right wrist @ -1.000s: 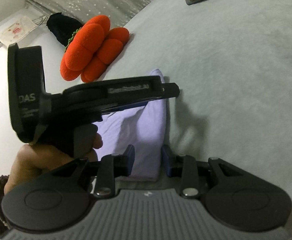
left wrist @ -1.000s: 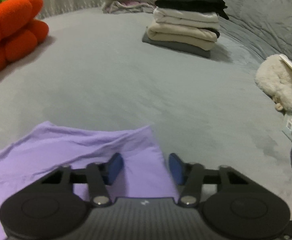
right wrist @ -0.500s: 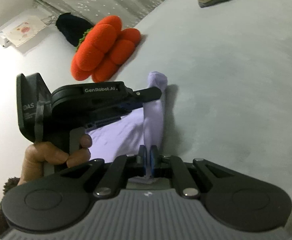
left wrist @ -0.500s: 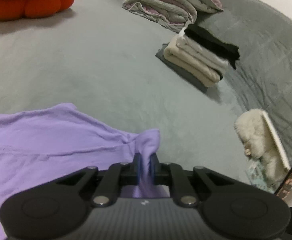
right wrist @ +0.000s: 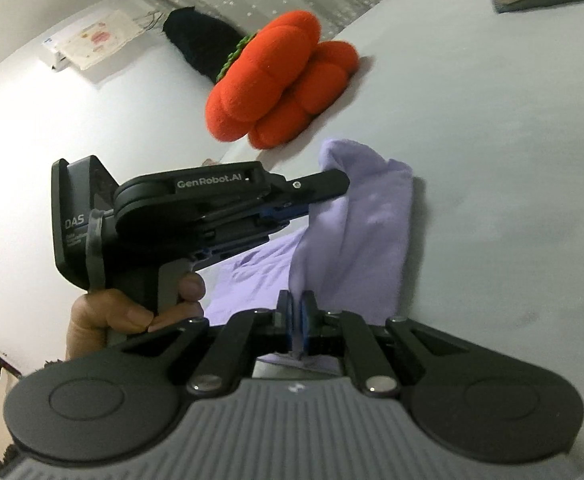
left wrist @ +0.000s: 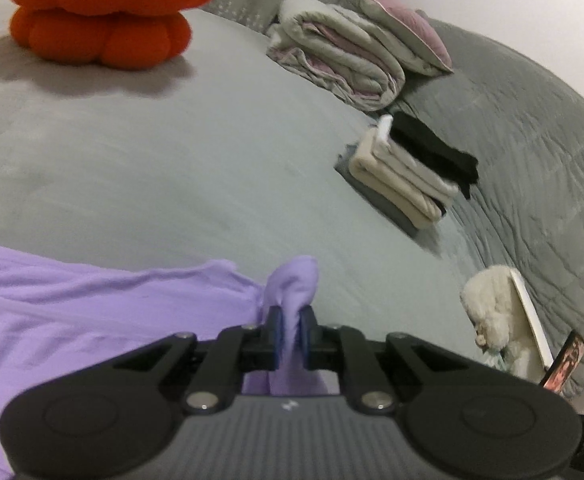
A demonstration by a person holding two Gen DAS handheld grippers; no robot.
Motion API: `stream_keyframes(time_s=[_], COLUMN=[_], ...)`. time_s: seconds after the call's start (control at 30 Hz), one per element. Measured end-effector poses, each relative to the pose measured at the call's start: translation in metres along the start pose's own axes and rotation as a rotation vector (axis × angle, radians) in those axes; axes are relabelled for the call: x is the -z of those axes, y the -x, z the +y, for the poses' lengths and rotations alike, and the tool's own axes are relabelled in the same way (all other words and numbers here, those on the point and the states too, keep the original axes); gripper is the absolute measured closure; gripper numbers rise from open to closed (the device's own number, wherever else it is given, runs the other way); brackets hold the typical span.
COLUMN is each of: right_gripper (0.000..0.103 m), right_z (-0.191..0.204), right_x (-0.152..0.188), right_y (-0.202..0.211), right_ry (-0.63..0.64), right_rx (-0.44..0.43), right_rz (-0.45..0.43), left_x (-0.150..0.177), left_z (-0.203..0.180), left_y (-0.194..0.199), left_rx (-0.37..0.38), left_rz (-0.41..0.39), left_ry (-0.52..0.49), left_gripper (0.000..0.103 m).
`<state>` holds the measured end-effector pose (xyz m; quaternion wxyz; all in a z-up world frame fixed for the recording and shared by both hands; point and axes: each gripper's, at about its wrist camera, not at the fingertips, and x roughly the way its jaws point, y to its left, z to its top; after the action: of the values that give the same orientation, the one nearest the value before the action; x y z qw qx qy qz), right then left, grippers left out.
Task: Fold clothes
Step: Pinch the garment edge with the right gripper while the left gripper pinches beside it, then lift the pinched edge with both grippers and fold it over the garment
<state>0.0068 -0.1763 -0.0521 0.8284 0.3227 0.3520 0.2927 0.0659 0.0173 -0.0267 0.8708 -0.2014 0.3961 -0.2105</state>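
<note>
A lilac garment (left wrist: 92,312) lies on the grey bed, spreading to the left in the left wrist view. My left gripper (left wrist: 291,332) is shut on a bunched corner of it, and a tuft of cloth pokes up between the blue pads. In the right wrist view the same lilac garment (right wrist: 363,232) hangs lifted as a fold. My right gripper (right wrist: 296,328) is shut on its near edge. The left gripper (right wrist: 323,194), held by a hand (right wrist: 132,312), pinches the far end of that same edge.
An orange plush cushion (left wrist: 100,12) sits at the back of the bed (left wrist: 172,160). A rolled quilt (left wrist: 339,60) and a stack of folded clothes (left wrist: 407,176) lie to the right. A white plush toy (left wrist: 491,308) and a book are near the right edge.
Both grippers closed on the lilac garment's edge and lifted it off the bed. The left gripper rolled and swung, so the view now shows the quilt and stack further right.
</note>
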Motion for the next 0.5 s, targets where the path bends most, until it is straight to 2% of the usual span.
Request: stream_keyframes(time_s=[0.5], right_gripper=[0.096], right_z=[0.037], right_x=[0.002], right_y=[-0.046], right_ry=[0.042], right_rx=[-0.069], right_rz=[0.062], left_x=[-0.014], left_z=[0.059], left_y=[0.045], left_rx=[-0.018], left_rz=[-0.073], left_ry=[0.064], left_gripper=[0.094])
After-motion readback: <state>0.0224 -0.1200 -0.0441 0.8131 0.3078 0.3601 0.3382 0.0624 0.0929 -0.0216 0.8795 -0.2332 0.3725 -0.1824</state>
